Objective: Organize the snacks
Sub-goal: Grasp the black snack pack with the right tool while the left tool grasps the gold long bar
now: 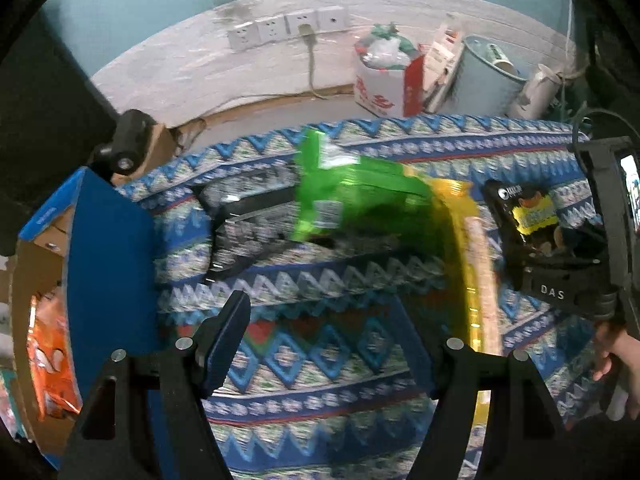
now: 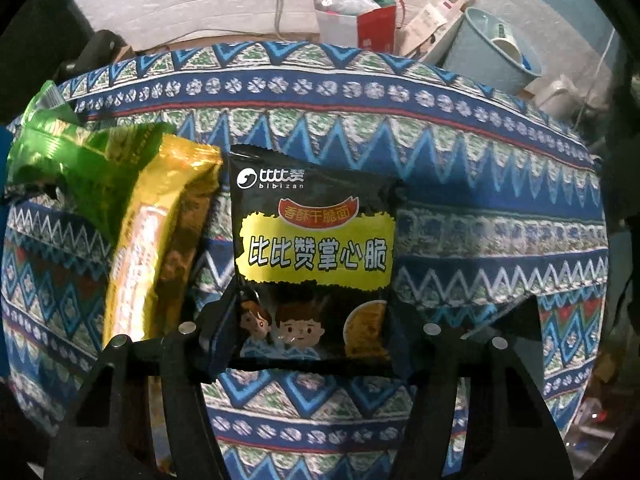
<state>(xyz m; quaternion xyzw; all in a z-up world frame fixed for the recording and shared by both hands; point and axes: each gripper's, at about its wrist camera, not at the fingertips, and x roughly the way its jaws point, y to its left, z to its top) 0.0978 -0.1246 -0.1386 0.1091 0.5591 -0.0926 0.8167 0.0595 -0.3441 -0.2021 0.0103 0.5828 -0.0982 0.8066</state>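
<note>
At my left side stands an open cardboard box (image 1: pixel 100 264) with blue flaps, and inside it I see an orange snack bag (image 1: pixel 50 360). Behind the tabletop (image 2: pixel 460 248), on the floor near the wall, there is a light blue bucket (image 2: pixel 486 54) with a cup in it, and a white and red paper bag (image 2: pixel 356 20) filled with crumpled plastic.

My left gripper (image 1: pixel 320 344) has its fingers apart and nothing is between them. My right gripper (image 2: pixel 310 332) has its fingers around the lower part of a black snack packet (image 2: pixel 314 256) with a yellow label; the packet is between them, but I cannot tell if they press it. Just beside this packet, to its left, lies a yellow snack packet (image 2: pixel 160 232), and a green snack packet (image 2: pixel 64 164) lies partly over its far end.

The tabletop is covered with a cloth of blue zigzag pattern. On the white wall behind there is a row of sockets (image 1: pixel 286 26) with one cable plugged in.
</note>
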